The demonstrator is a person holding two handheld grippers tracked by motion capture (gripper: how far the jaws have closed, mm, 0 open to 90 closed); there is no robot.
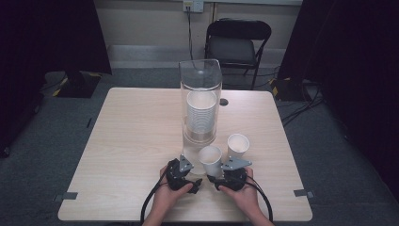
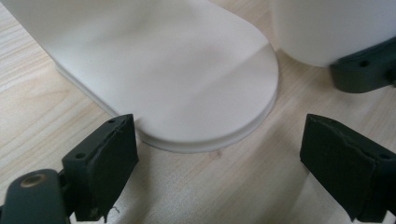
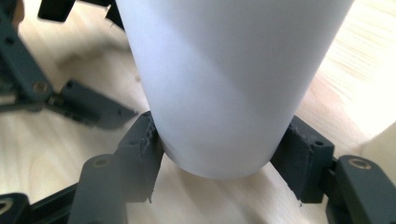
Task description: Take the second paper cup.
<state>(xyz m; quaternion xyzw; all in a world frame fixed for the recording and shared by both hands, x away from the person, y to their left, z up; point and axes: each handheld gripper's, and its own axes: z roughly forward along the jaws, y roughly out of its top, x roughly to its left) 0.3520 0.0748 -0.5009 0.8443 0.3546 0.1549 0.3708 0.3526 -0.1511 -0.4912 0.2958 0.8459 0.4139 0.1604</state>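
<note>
At the lower centre-left of the high view I have my left hand (image 1: 165, 197) wrapped round the black two-jaw left gripper (image 1: 196, 182), low over the pale wooden table (image 1: 127, 141) and aimed up-frame at the foot of the tall clear plastic cup dispenser (image 1: 200, 101). In the left gripper view its jaws stand wide apart with nothing between them, bare wood showing in the gap, and the dispenser's rounded white base plate (image 2: 177, 79) lies just ahead of the tips. Inside the tube, at the middle of the frame, sits a stack of white paper cups (image 1: 201, 115). Just right of that, the right hand (image 1: 242, 197) holds the black right gripper (image 1: 211, 178) level, close beside the left one. Its jaws are closed onto the bottom of a white paper cup (image 1: 210, 160), and the right gripper view shows both pads pressed against the cup's (image 3: 224, 84) lower wall, upright at the table surface. A second white paper cup (image 1: 237, 145) stands just up and right of it. A black folding chair (image 1: 237, 44) sits beyond the table's far edge.
</note>
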